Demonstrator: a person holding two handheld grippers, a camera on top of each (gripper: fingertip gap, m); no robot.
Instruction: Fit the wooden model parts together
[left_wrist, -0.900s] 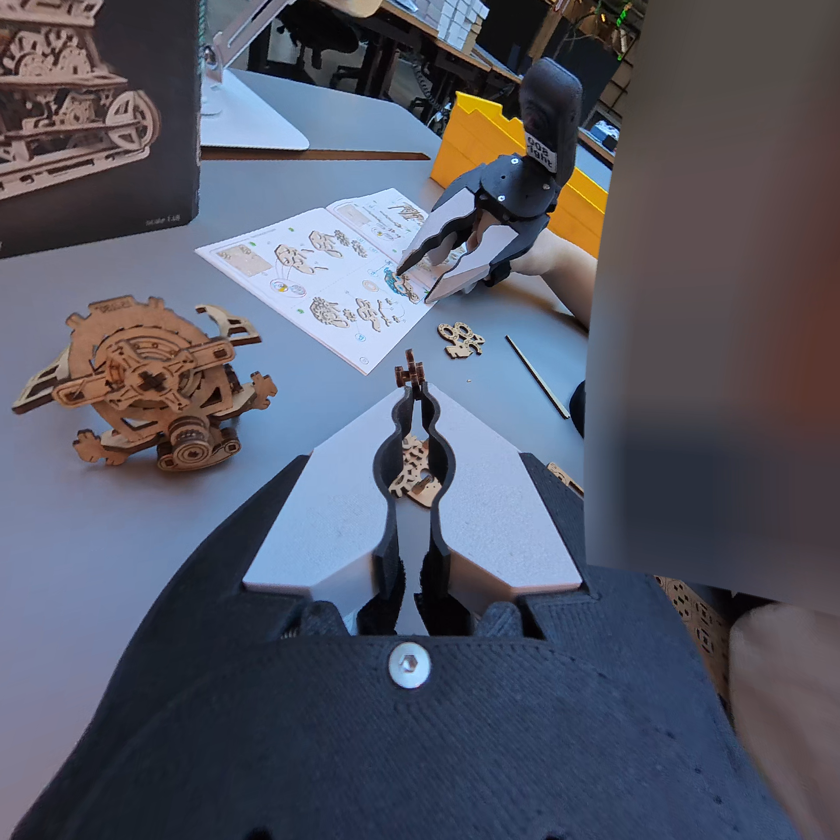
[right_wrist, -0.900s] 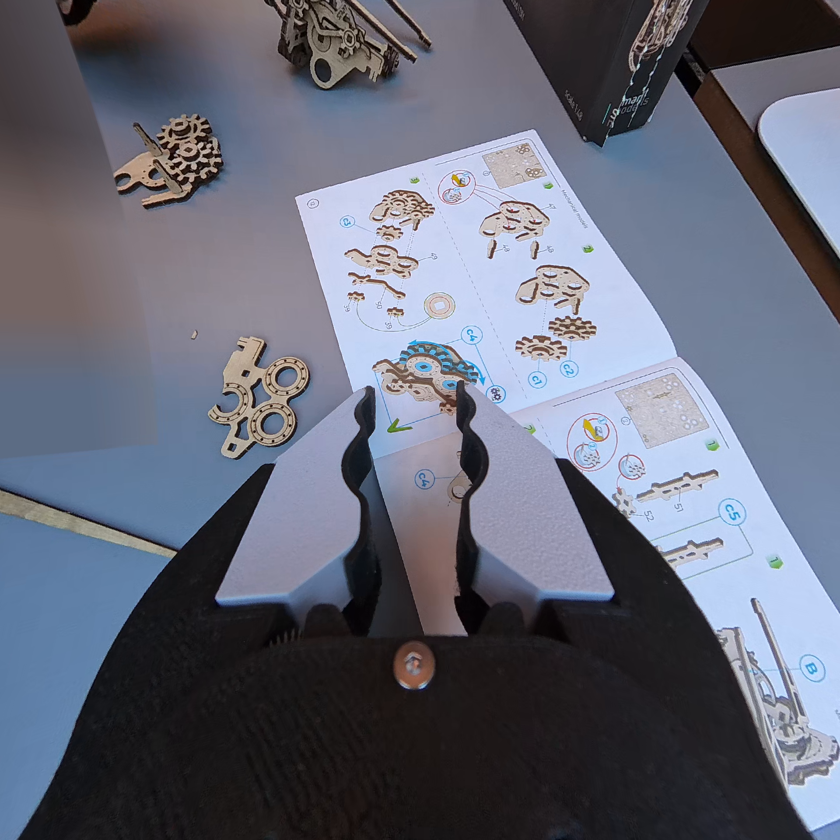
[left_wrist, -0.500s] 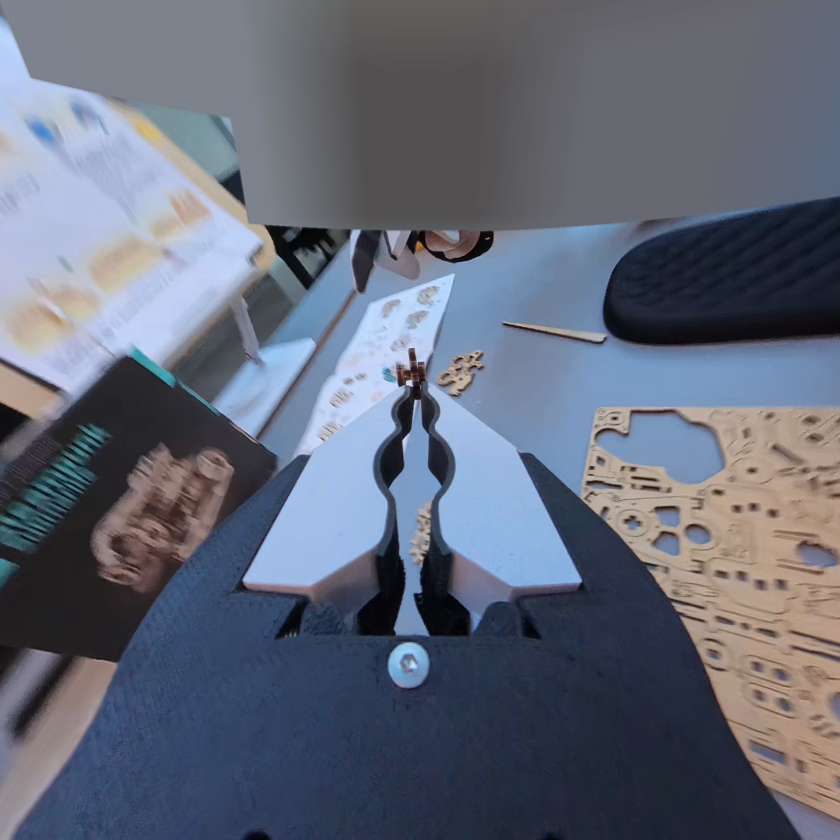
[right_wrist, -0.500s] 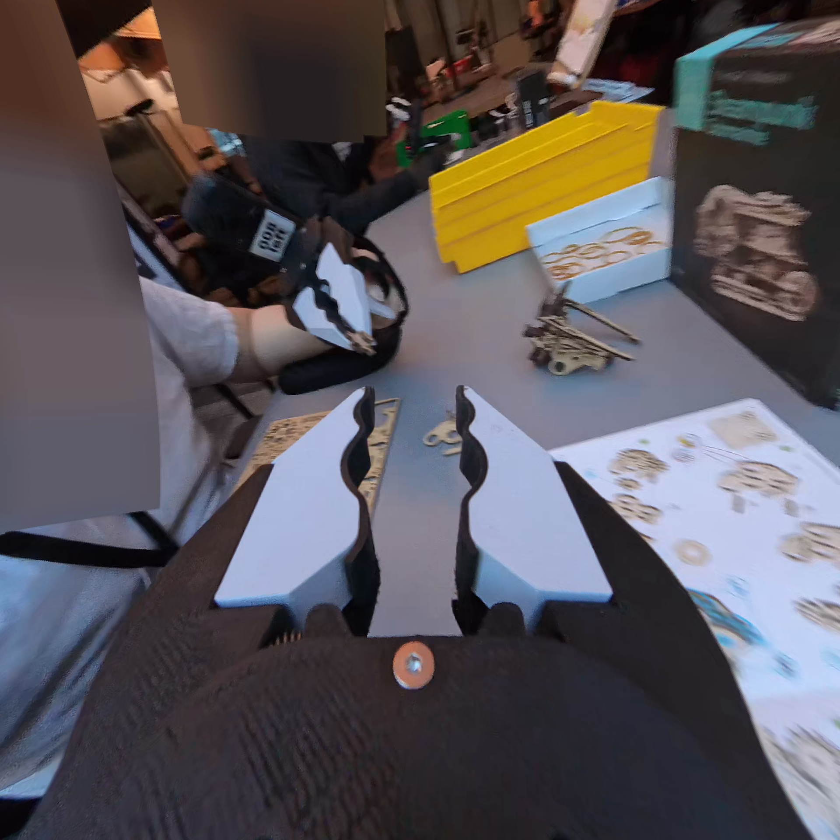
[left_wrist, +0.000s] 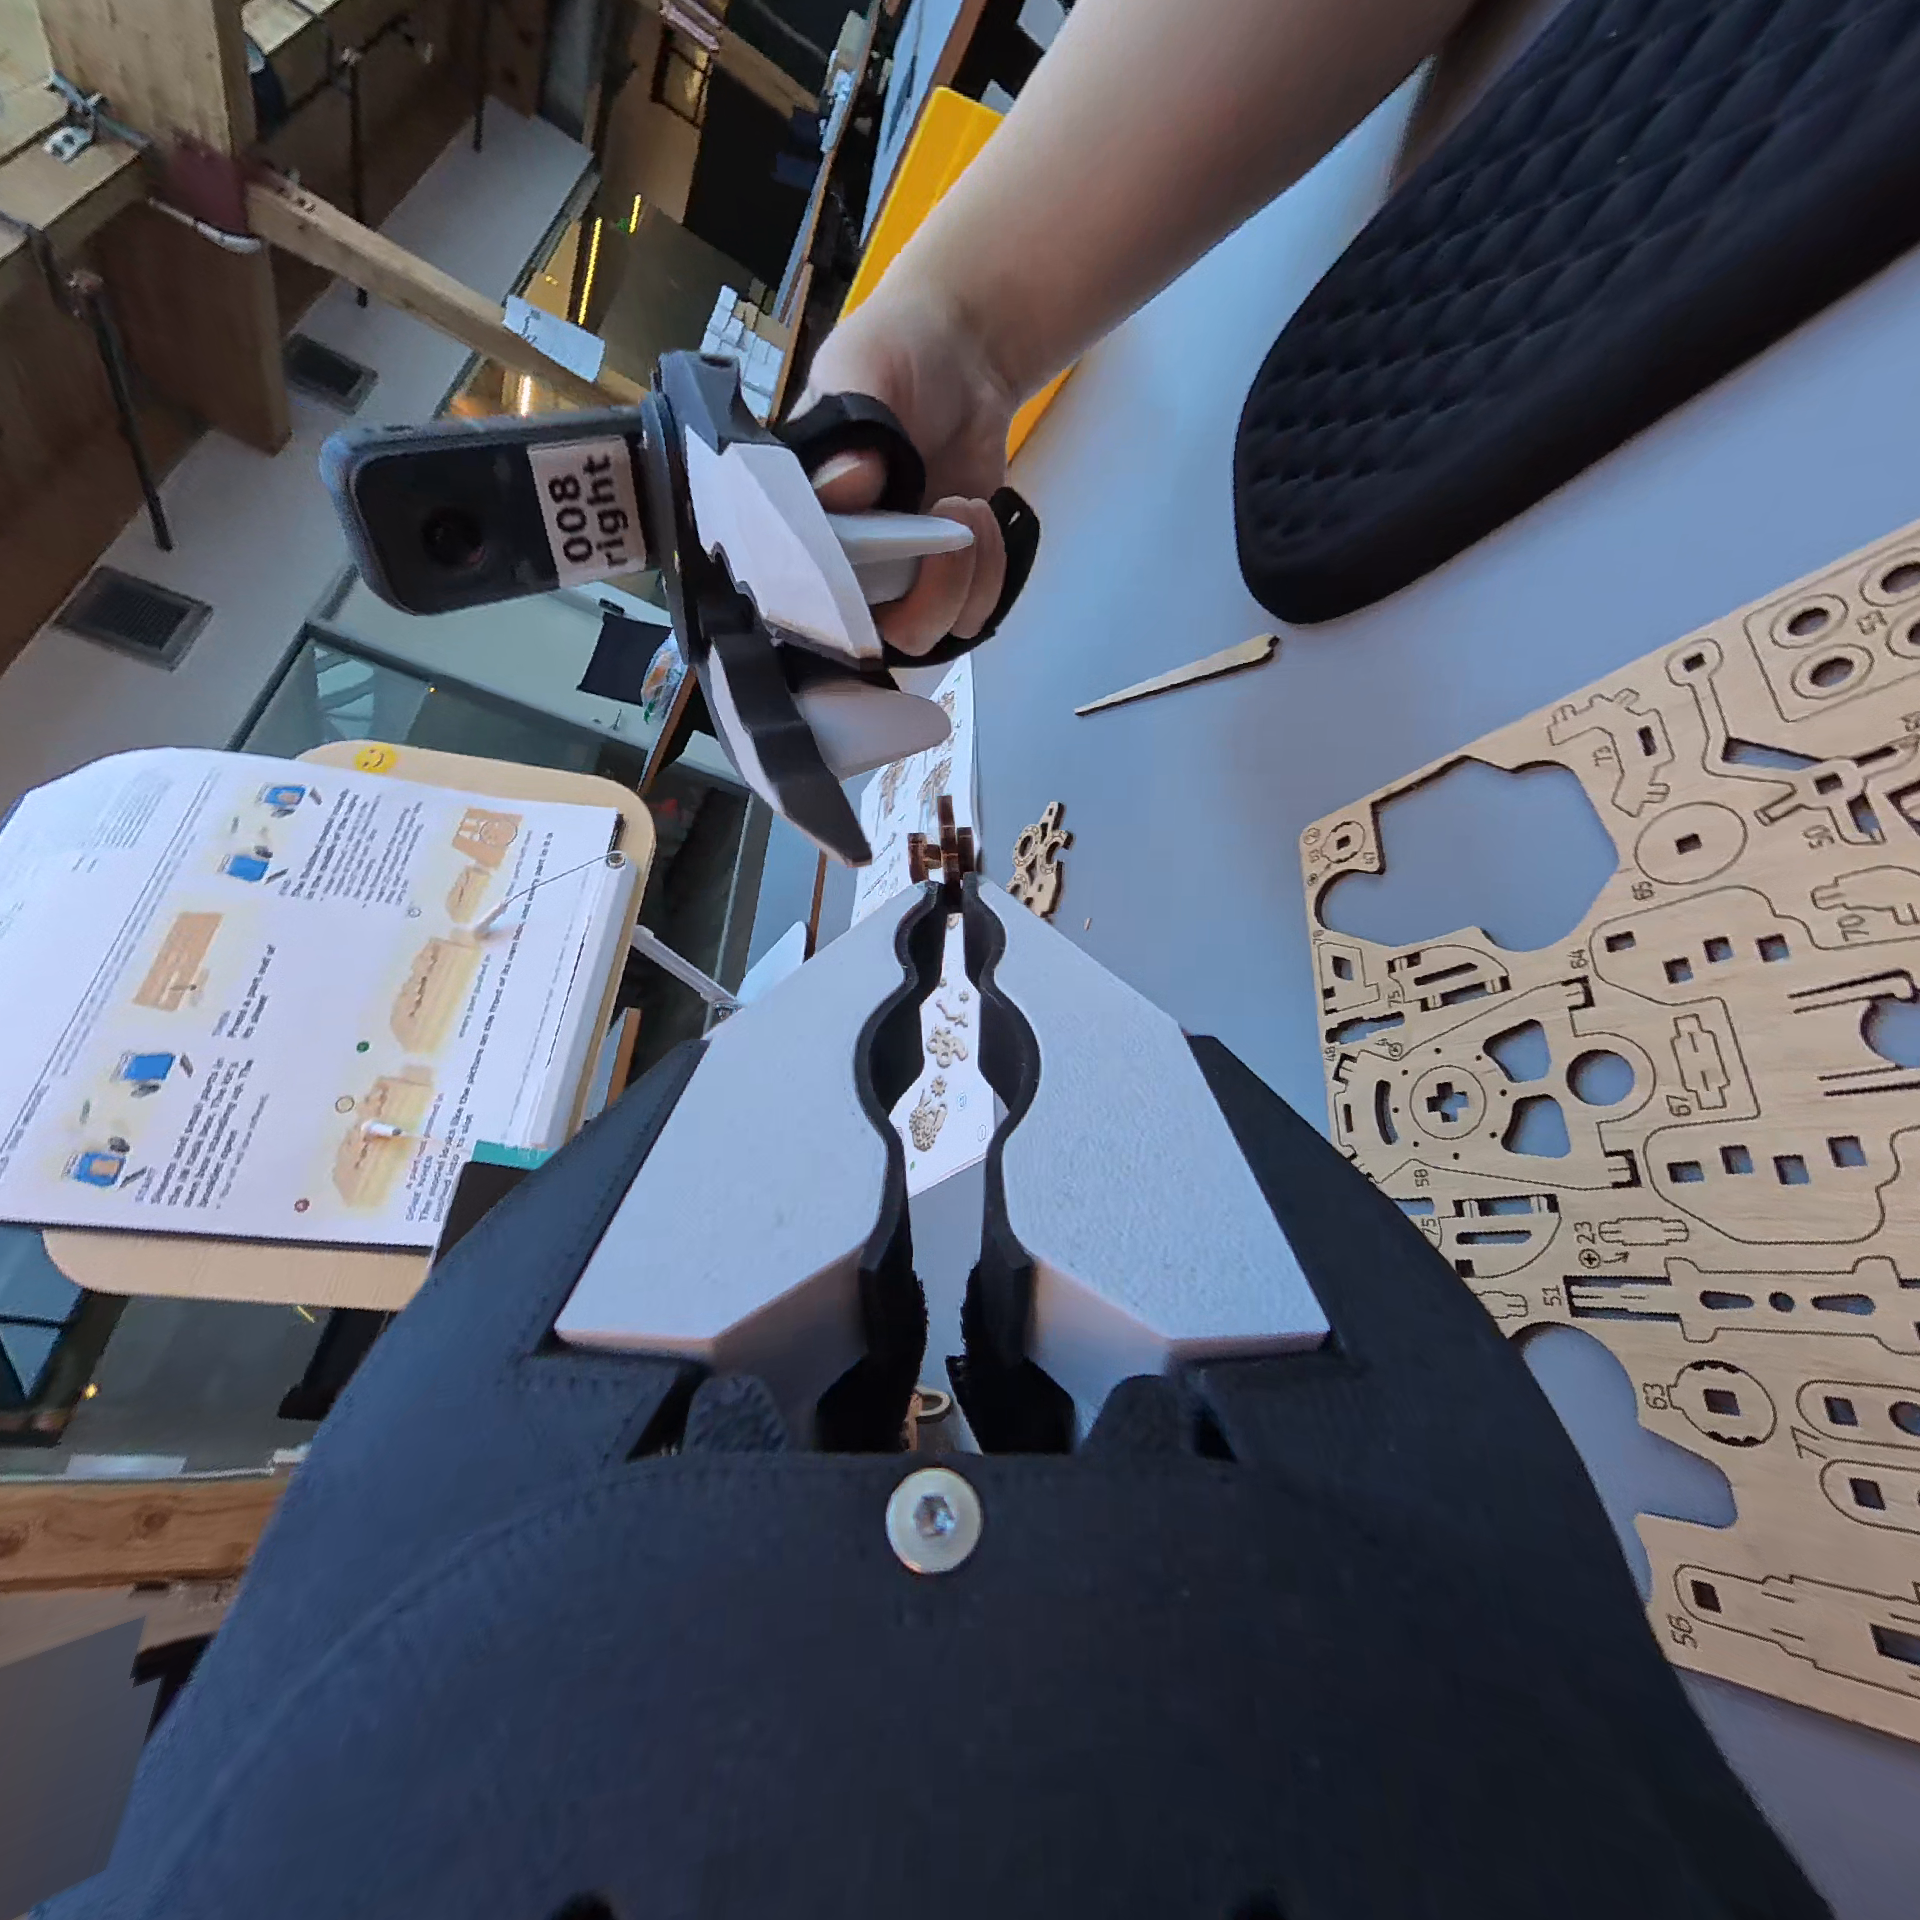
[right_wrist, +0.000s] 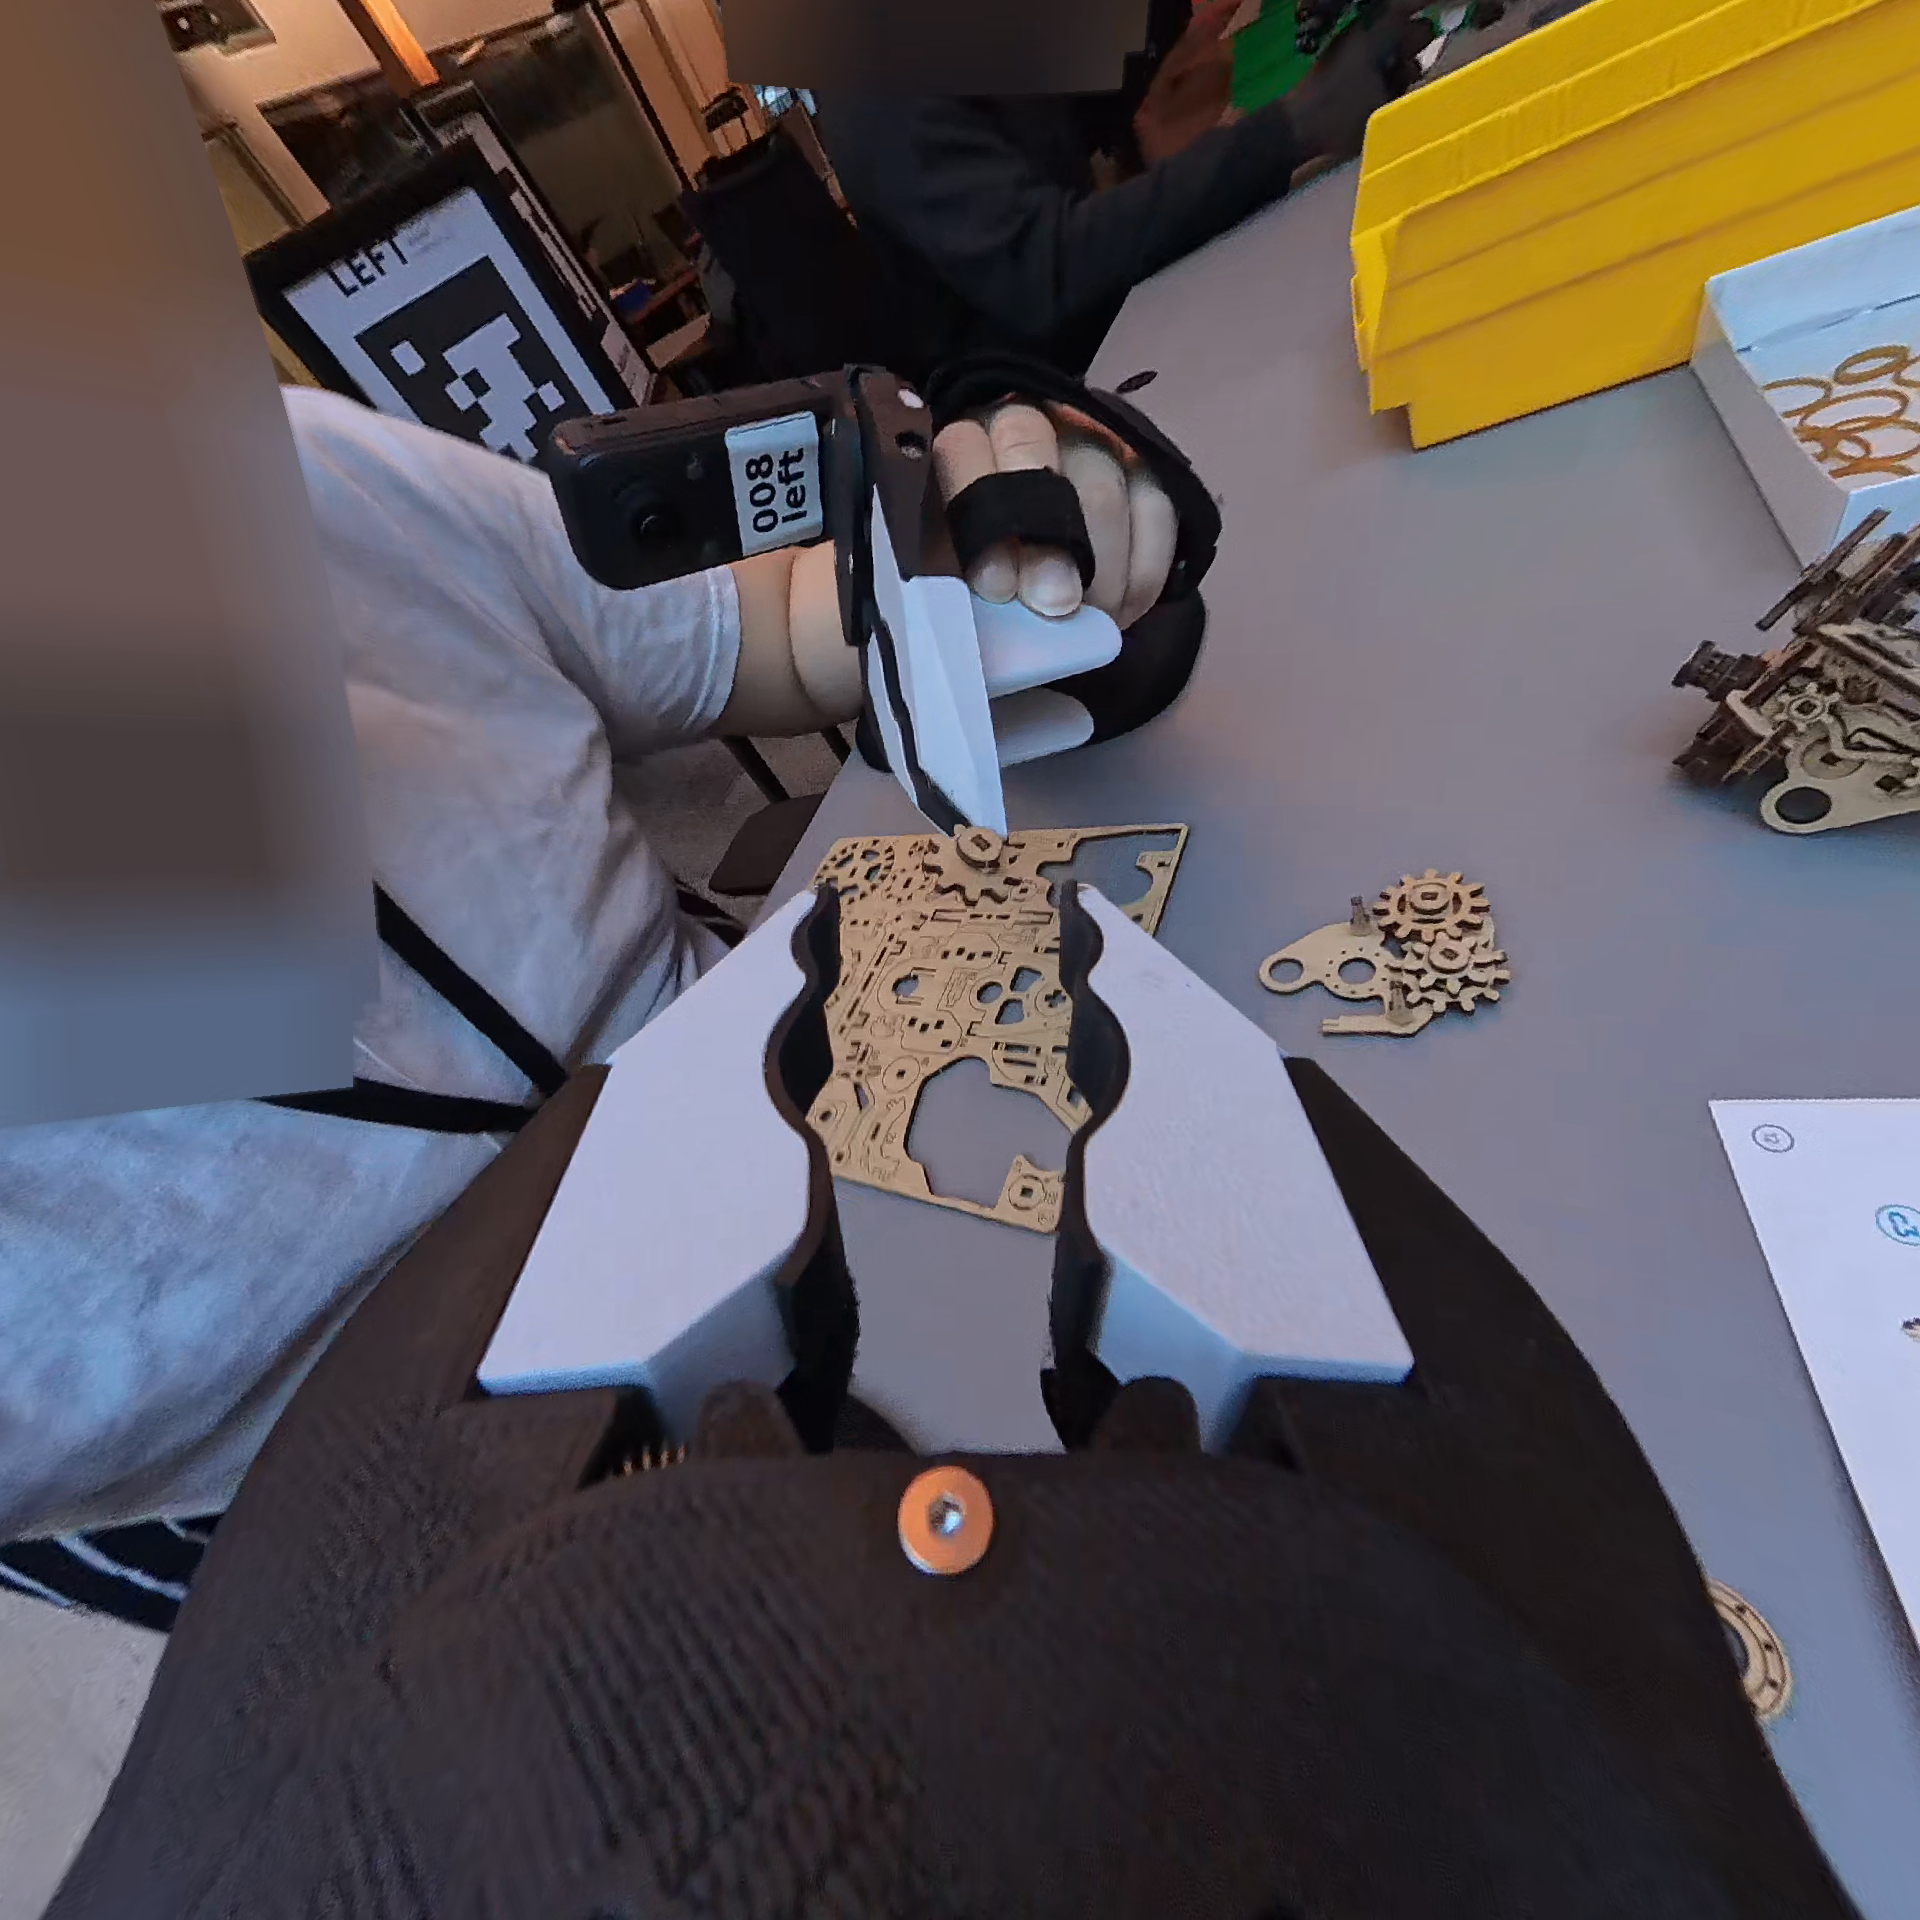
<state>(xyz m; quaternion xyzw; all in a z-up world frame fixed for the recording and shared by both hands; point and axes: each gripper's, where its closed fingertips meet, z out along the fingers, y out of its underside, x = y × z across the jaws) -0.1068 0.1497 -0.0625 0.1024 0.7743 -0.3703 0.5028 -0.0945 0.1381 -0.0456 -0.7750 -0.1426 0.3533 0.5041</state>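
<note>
My left gripper (left_wrist: 943, 896) is shut on a small dark wooden part (left_wrist: 943, 847) that sticks out past its tips. In the right wrist view the left gripper (right_wrist: 971, 821) is held above the table with the part (right_wrist: 977, 844) at its tips. My right gripper (right_wrist: 945, 904) is open and empty, its tips just short of that part. In the left wrist view the right gripper (left_wrist: 894, 790) comes in from the upper left, jaws apart, one fingertip (left_wrist: 852, 847) close beside the part. A laser-cut wooden sheet (right_wrist: 935, 1039) lies flat on the table below both grippers.
A gear subassembly (right_wrist: 1403, 961) and a half-built model (right_wrist: 1808, 727) lie to the right, with yellow bins (right_wrist: 1621, 208) and a white box (right_wrist: 1766, 436) behind. An instruction sheet (right_wrist: 1849, 1247), a wooden stick (left_wrist: 1174, 675), a loose part (left_wrist: 1039, 862) and a black pad (left_wrist: 1558, 260) are on the table. The tips of both grippers are at nearly the same place. The gear subassembly (right_wrist: 1403, 961) is about equally far from each gripper, around 12 cm.
Both grippers have risen off the table and turned to face each other. The right gripper left the instruction sheet and came up close to the part in the left gripper.
</note>
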